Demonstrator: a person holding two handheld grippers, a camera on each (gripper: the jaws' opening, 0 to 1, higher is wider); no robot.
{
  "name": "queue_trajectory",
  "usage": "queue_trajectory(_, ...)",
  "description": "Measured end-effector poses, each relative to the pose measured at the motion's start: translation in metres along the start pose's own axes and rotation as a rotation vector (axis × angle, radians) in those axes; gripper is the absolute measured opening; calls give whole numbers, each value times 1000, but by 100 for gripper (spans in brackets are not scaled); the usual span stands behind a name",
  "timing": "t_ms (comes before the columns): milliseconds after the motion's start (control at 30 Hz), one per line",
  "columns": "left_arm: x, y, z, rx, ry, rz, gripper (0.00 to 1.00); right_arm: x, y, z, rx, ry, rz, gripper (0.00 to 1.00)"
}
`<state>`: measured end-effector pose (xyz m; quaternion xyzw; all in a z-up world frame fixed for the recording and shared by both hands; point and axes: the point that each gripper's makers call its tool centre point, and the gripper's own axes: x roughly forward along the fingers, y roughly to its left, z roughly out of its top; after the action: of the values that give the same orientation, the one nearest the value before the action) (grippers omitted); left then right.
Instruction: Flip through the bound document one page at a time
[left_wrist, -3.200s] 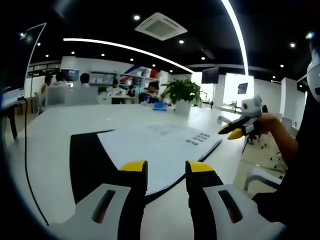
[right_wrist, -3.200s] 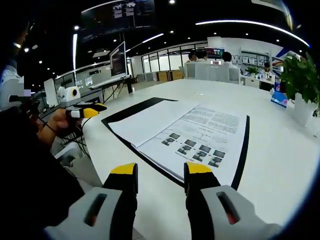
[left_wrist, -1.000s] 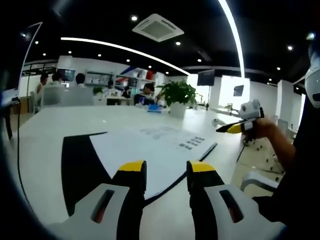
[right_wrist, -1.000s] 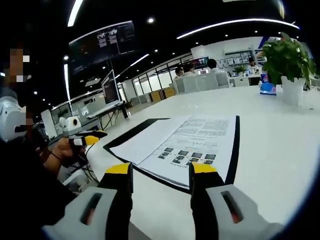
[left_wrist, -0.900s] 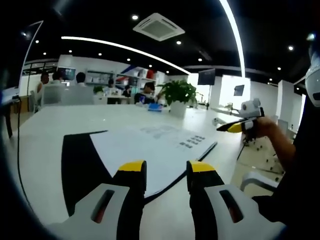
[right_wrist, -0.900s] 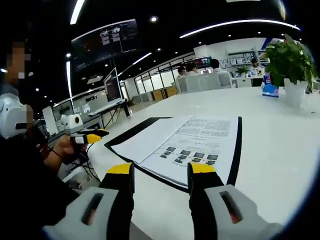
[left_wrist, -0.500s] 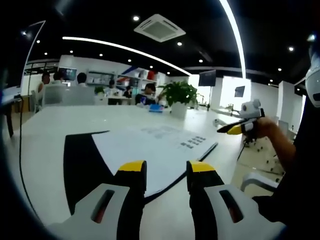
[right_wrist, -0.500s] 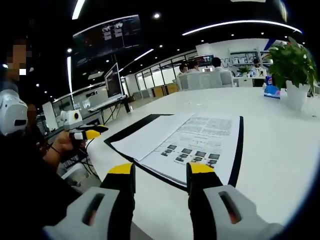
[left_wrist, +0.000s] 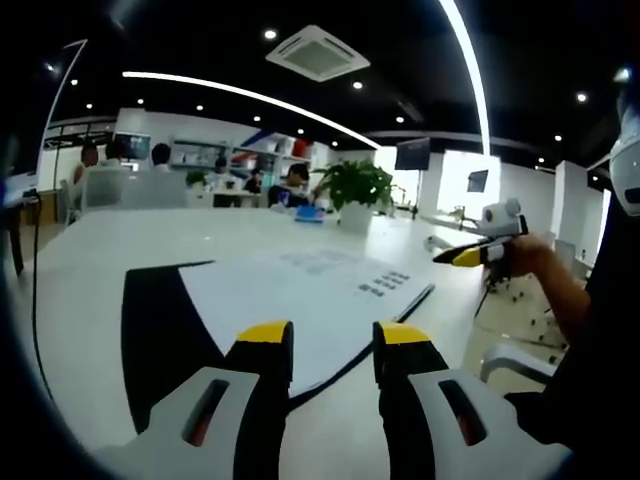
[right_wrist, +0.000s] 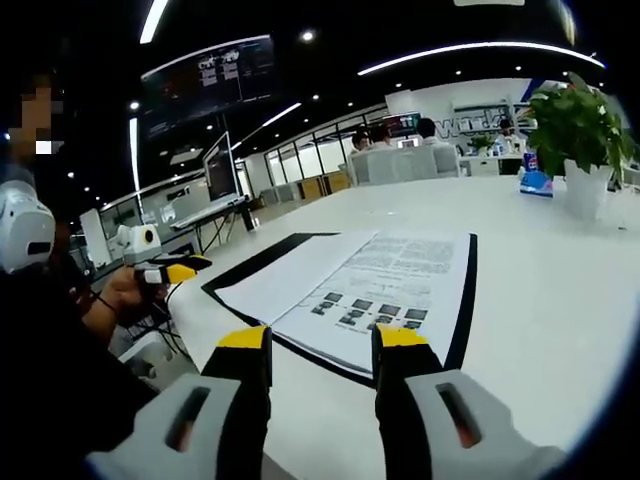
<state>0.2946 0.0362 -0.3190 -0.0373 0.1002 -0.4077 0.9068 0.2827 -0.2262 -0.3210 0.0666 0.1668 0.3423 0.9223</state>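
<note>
White pages lie open flat on a black mat (right_wrist: 250, 258), and that open document (right_wrist: 365, 285) sits near the table (right_wrist: 560, 300) edge closest to the person. On the document, the page toward the plant (right_wrist: 575, 125) carries text and a block of small pictures; the other page looks blank.

The left gripper (left_wrist: 328, 345) hangs just off the document's near edge with its yellow-tipped jaws spread and nothing between them. The right gripper (right_wrist: 312, 350) hovers off the printed page's near edge, jaws likewise parted and empty. Neither touches paper. In the right gripper view the left gripper shows beyond the mat's far corner from the plant, held in a hand (right_wrist: 120, 292) off the table edge.

The document seems laid flat and square to the person so a page edge can be caught from the front. Both tools look poised on either side of it, likely one to lift a sheet and one to steady. No page is raised, so the next turn is not yet begun.
</note>
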Motion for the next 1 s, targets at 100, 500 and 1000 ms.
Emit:
queue_trajectory(100,2,1,2,-5,-9,-2,34,1,-4,2,7,-3,-7,39)
queue_trajectory(500,17,-6,-3,-5,17,-35,34,-3,-17,0,-13,-14,-56,38)
queue_trajectory(1000,63,-57,13,129,6,-203,35,-24,-42,-15,-68,16,-112,38)
